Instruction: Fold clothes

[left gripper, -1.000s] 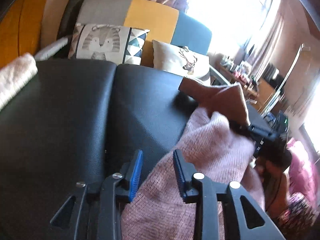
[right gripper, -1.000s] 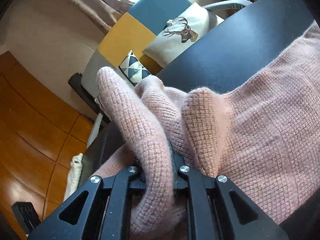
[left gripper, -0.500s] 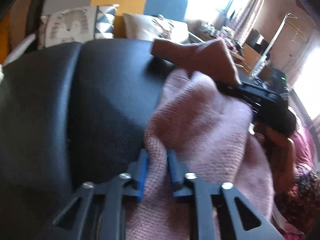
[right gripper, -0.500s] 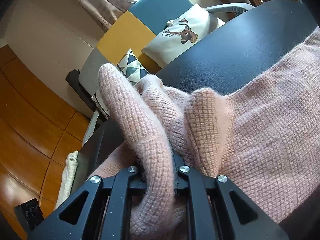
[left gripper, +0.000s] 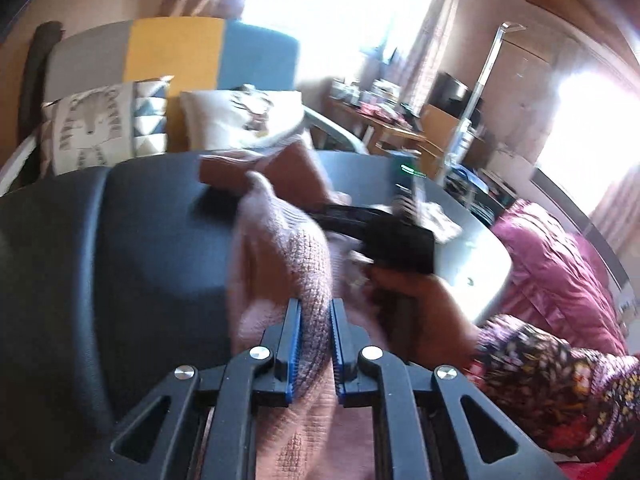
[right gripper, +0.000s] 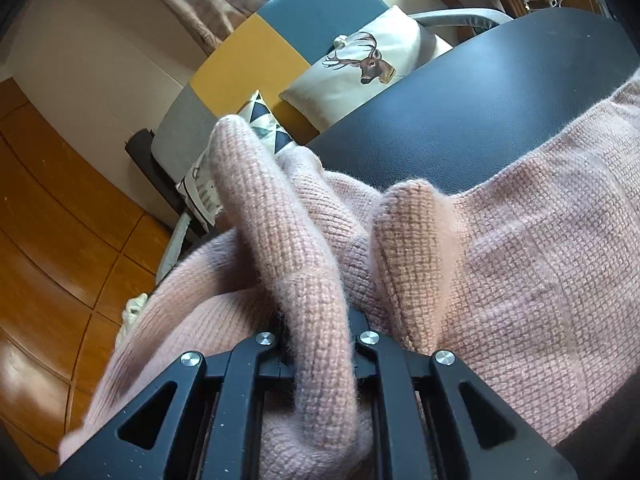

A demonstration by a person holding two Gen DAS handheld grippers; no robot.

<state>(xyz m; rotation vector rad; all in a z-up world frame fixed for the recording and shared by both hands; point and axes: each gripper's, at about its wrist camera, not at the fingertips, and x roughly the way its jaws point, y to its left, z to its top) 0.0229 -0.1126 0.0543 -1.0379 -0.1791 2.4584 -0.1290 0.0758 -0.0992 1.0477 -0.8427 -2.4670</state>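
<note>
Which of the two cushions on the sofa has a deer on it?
The white cushion lying against the blue part of the sofa shows the antlered deer head. The other cushion has a striped animal face with triangles on its edge.

A grey, yellow and blue sofa carries a deer cushion and a triangle-patterned cushion. A cluttered wooden side table stands by the bright window. Orange wood panelling lines one wall.
</note>
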